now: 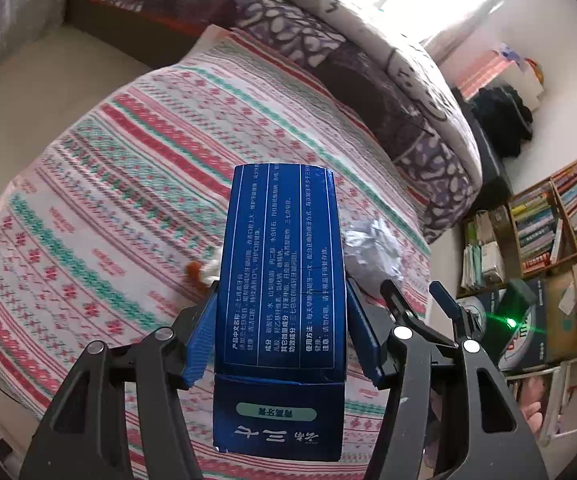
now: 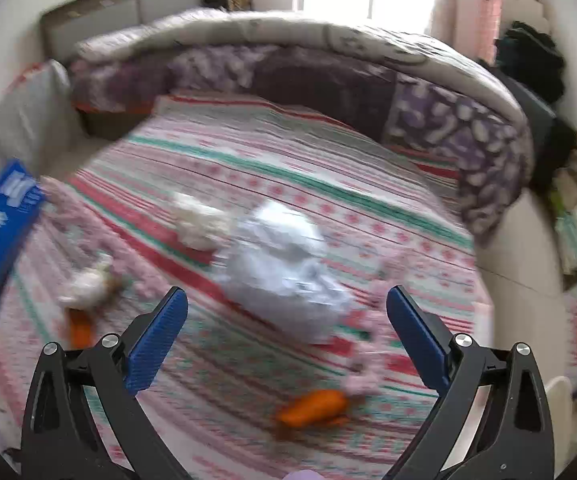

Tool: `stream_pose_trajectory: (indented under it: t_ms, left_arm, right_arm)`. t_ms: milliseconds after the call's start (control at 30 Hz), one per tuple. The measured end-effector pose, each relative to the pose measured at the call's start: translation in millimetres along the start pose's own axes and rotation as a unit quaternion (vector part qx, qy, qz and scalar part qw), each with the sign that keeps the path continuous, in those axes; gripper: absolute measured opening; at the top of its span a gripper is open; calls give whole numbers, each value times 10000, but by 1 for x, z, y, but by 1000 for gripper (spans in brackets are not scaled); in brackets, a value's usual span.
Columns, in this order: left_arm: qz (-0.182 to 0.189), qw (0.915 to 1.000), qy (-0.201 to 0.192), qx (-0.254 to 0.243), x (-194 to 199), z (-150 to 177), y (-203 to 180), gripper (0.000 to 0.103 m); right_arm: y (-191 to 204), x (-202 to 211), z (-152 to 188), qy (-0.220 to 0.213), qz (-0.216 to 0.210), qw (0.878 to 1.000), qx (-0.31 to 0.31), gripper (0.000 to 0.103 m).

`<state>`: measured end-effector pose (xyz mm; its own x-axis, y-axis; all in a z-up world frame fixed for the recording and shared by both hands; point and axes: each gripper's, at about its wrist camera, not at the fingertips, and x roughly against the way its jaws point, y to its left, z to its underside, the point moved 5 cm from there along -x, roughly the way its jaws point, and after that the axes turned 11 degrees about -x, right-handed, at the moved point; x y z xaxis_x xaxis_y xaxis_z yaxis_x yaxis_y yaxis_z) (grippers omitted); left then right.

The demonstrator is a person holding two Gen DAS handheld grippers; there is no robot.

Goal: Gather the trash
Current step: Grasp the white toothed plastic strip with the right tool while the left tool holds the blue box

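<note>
Two ribbed blue pads (image 1: pixel 202 344) clamp a glossy (creased) cardboard box (image 1: pixel 280 280).

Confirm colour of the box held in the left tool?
Dark blue with white print; the box shows best in the left wrist view.

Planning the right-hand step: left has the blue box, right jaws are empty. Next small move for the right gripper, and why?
Probably ease the right gripper forward and down onto the crumpled white wad. Its jaws stand open and empty, with the wad lying just ahead between the fingertips on the striped bedspread. The left gripper is already clamped on the blue box, so it is occupied.
</note>
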<state>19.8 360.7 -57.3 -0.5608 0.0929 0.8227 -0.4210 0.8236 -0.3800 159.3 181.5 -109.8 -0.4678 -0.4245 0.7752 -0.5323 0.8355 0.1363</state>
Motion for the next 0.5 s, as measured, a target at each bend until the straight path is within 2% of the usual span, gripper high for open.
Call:
stream_pose_trajectory:
  t_ms: [200, 333, 433, 500]
  left_arm:
    - [97, 9996, 107, 237, 3, 6, 22, 58]
    - [81, 9993, 152, 343, 4, 9, 33, 58]
    - [165, 9990, 139, 386, 8, 10, 36, 58]
    - [193, 9990, 111, 376, 10, 9, 36, 58]
  right_arm:
    - [63, -10, 21, 93, -309, 9933, 1114, 96]
    - [95, -28, 25, 106, -200, 9879, 1534, 92]
    - [107, -44, 23, 182, -136, 9870, 1592, 83]
    - [112, -53, 19, 259, -153, 9879, 1524, 70]
